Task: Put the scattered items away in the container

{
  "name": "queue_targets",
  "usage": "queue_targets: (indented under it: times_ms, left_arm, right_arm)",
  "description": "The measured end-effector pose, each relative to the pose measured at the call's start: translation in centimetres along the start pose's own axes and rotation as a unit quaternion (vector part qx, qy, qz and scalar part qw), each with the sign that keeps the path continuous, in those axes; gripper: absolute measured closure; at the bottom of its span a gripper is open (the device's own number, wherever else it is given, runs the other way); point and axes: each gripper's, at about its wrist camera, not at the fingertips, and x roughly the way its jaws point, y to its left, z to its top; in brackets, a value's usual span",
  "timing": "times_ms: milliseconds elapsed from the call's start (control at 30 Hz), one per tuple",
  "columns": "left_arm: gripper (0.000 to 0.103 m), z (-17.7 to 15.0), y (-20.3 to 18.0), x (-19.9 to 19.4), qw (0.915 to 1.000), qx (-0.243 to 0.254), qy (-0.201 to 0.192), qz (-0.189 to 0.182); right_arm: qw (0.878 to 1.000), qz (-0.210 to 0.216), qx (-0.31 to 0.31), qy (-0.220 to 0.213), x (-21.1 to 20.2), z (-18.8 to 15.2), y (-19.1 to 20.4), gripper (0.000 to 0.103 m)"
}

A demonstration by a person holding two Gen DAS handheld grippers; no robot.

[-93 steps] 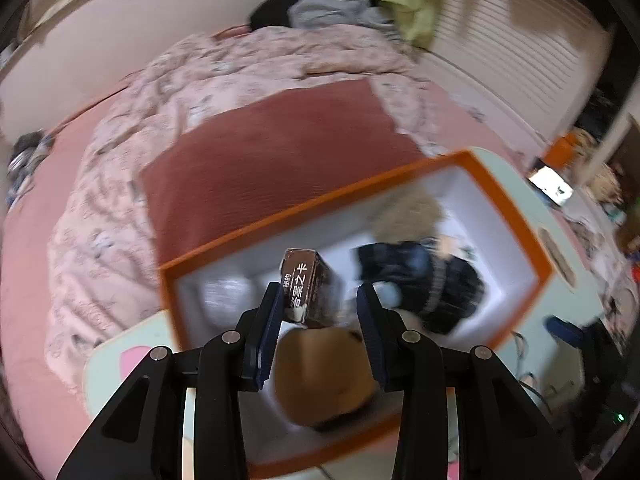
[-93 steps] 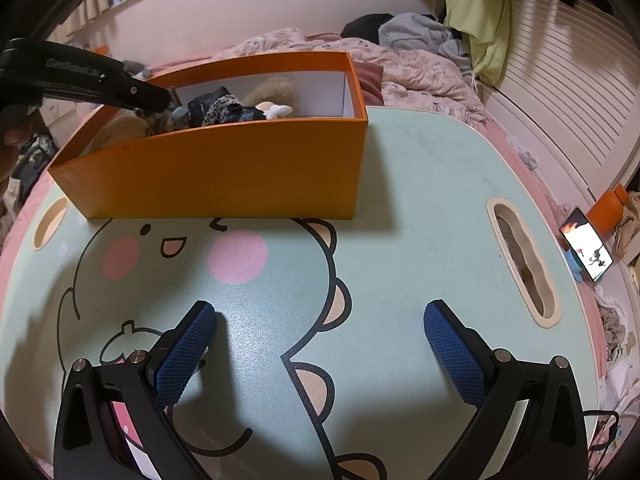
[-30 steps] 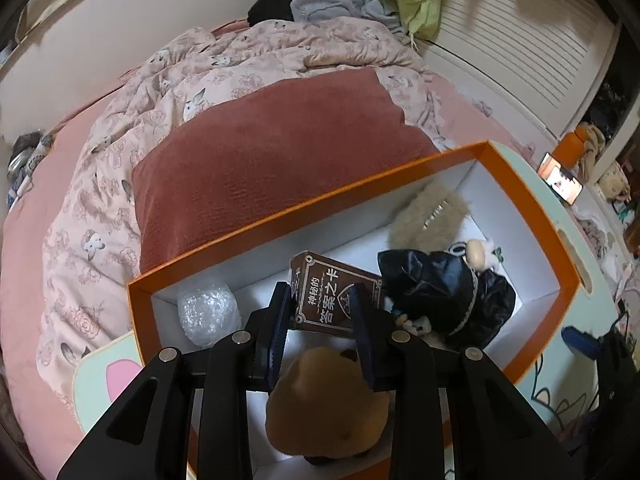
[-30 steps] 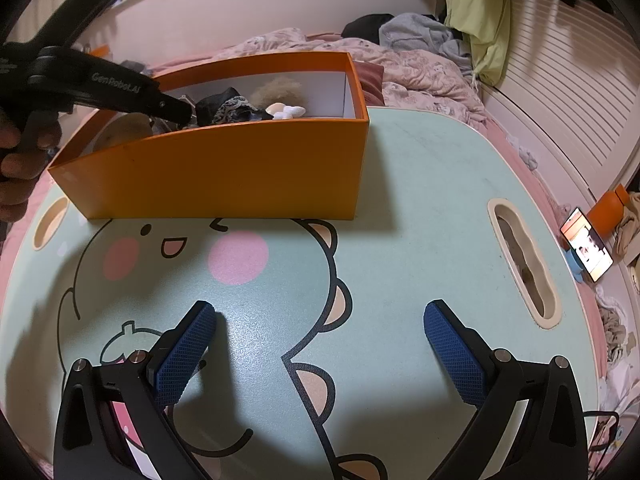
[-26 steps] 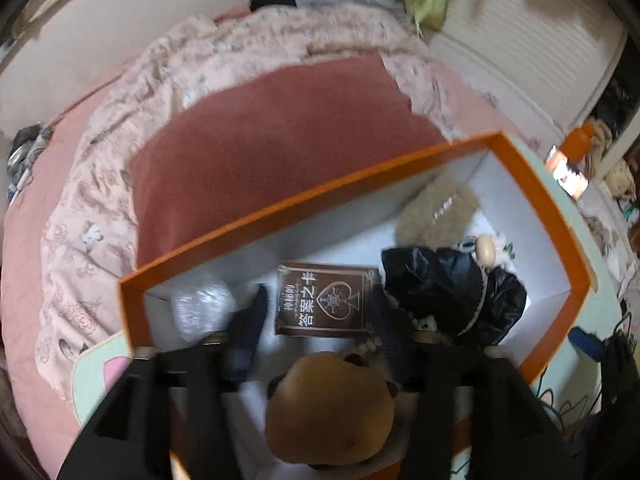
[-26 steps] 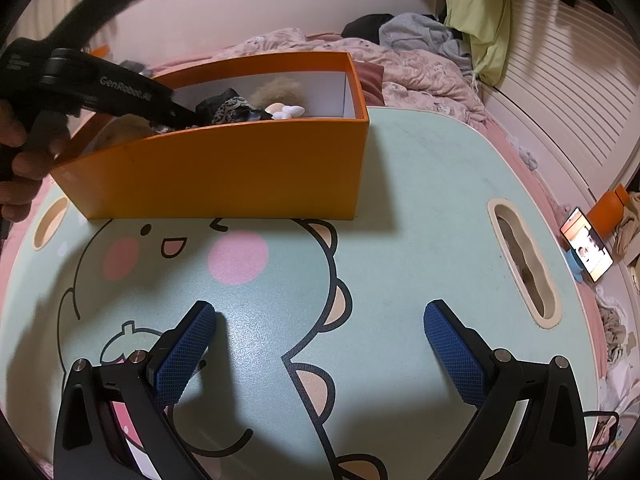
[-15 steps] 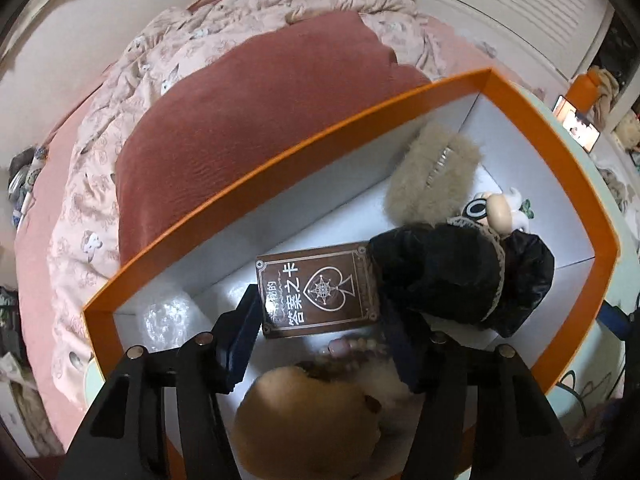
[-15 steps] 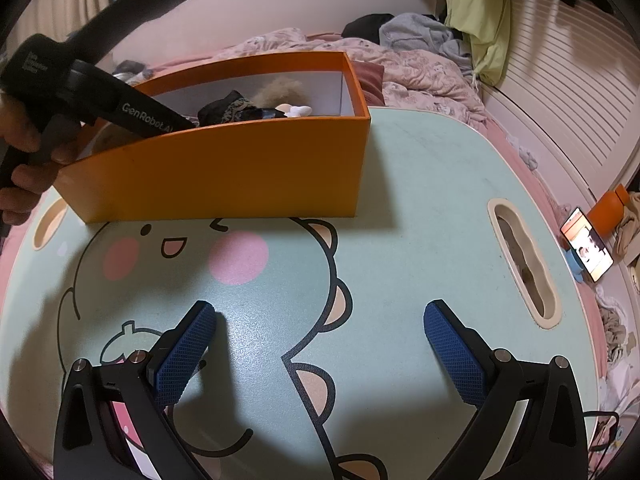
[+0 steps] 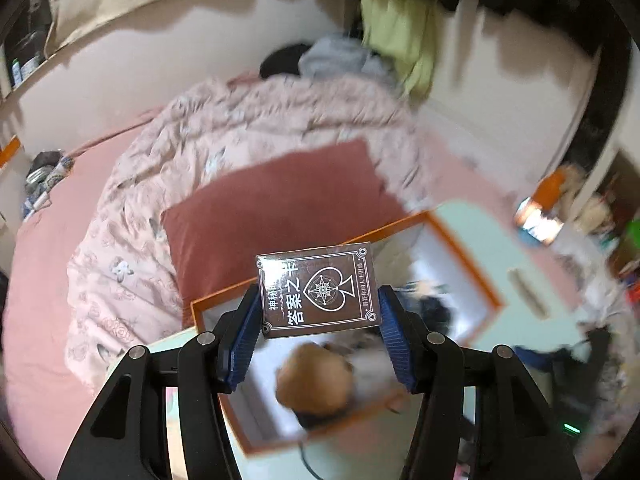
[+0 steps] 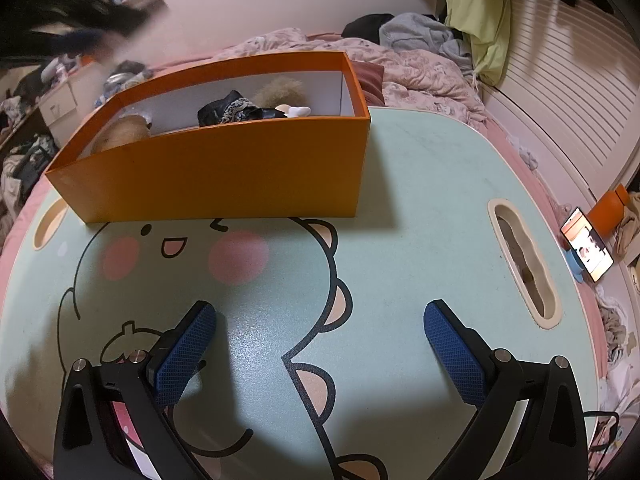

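Mint-green table [image 10: 420, 184] with a cartoon dinosaur print, carrying the orange box [image 10: 224, 168] at its far side. Beyond the orange box, a bed with a rumpled pink quilt [image 10: 420, 72] and a dark red cushion [image 9: 272, 200]; well to the right of the orange box, a lit phone [image 10: 586, 250] propped off the table's edge. Inside the orange box: brown plush [image 10: 124, 130] at the left end, black garment [image 10: 228, 110] in the middle, tan furry thing [image 10: 280, 88] behind it.

Left gripper [image 9: 318, 320] up above the orange box, pads clamped on both side edges of the brown card box [image 9: 318, 288], printed face toward the camera; surroundings smeared by motion. Right gripper [image 10: 320, 332] low over the table in front of the orange box, jaws spread wide, nothing between them.

Against half a second ago: card box then flat on the orange box's floor between parted fingers, now lifted clear of it. Jaws just opened from a narrower grip, card box between them. Right gripper unchanged.
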Motion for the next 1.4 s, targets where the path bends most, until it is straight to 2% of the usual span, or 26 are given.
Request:
queue_targets:
  times_ms: [67, 100, 167, 200, 300, 400, 500, 700, 767, 833, 933, 1000, 1067, 1133, 1233, 1333, 1400]
  left_arm:
    - [0.046, -1.4, -0.4, -1.5, 0.9998, -0.003, -0.019, 0.001]
    - [0.046, -2.6, -0.6, -2.0, 0.9994, -0.007, -0.032, 0.014]
    - [0.046, -4.9, -0.6, -2.1, 0.9983, -0.026, -0.037, 0.038]
    - [0.046, -5.9, -0.5, -1.9, 0.9979, -0.04, -0.035, 0.037]
    - [0.046, -9.5, -0.6, -1.3, 0.9951, -0.093, -0.035, -0.006]
    - [0.046, -12.1, -1.8, -1.1, 0.9929, -0.11, -0.04, -0.019]
    - [0.046, -13.2, -2.9, -0.4, 0.9927, -0.11, -0.044, -0.021]
    - [0.045, -14.2, -2.3, 2.4, 0.9912, -0.13, -0.016, -0.019]
    - [0.045, -14.6, -2.0, 3.2, 0.99, -0.14, -0.003, -0.015]
    - [0.044, -15.1, -1.8, 3.4, 0.9887, -0.15, 0.004, -0.008]
    - [0.044, -15.7, -1.6, 3.1, 0.9873, -0.159, -0.003, -0.007]
    - [0.042, -16.0, -1.8, 2.9, 0.9871, -0.16, -0.007, 0.001]
    - [0.038, -16.3, -2.0, 2.8, 0.9875, -0.156, -0.007, 0.021]
    - [0.038, -16.5, -2.1, 2.6, 0.9875, -0.156, -0.01, 0.021]
    - [0.038, -16.5, -2.3, 2.5, 0.9876, -0.155, -0.01, 0.021]
    - [0.038, -16.5, -2.3, 2.4, 0.9874, -0.156, -0.014, 0.022]
    - [0.038, -16.4, -2.3, 2.3, 0.9872, -0.157, -0.015, 0.022]
  right_arm:
    - [1.0, 0.0, 0.0, 0.0, -0.1, 0.0, 0.0, 0.0]
    - [1.0, 0.0, 0.0, 0.0, -0.1, 0.0, 0.0, 0.0]
    - [1.0, 0.0, 0.0, 0.0, -0.2, 0.1, 0.0, 0.0]
    - [1.0, 0.0, 0.0, 0.0, -0.2, 0.1, 0.0, 0.0]
    - [1.0, 0.0, 0.0, 0.0, -0.4, 0.1, 0.0, 0.0]
    - [1.0, 0.0, 0.0, 0.001, -0.6, 0.3, -0.1, 0.0]
    - [1.0, 0.001, 0.0, 0.001, -0.8, 0.4, -0.3, 0.0]
    - [1.0, -0.004, 0.01, 0.001, -1.1, 0.9, -0.6, 0.0]
    - [1.0, -0.004, 0.012, -0.005, -1.4, 1.0, -0.7, 0.004]
    - [1.0, -0.012, 0.005, -0.016, -2.1, 0.7, -0.6, 0.018]
    - [0.999, -0.01, -0.013, -0.043, -3.8, 1.4, -0.5, 0.028]
    - [0.998, 0.007, -0.021, -0.063, -5.3, 2.6, -0.5, 0.031]
    - [0.996, 0.041, -0.037, -0.073, -6.4, 4.3, 0.0, 0.034]
    - [0.993, 0.062, -0.062, -0.079, -6.7, 6.4, 0.9, 0.044]
    - [0.992, 0.07, -0.085, -0.058, -5.3, 9.7, 2.4, 0.058]
    - [0.993, 0.068, -0.099, -0.015, -2.4, 12.3, 4.3, 0.059]
    - [0.991, 0.07, -0.11, 0.006, -0.9, 12.9, 5.4, 0.059]
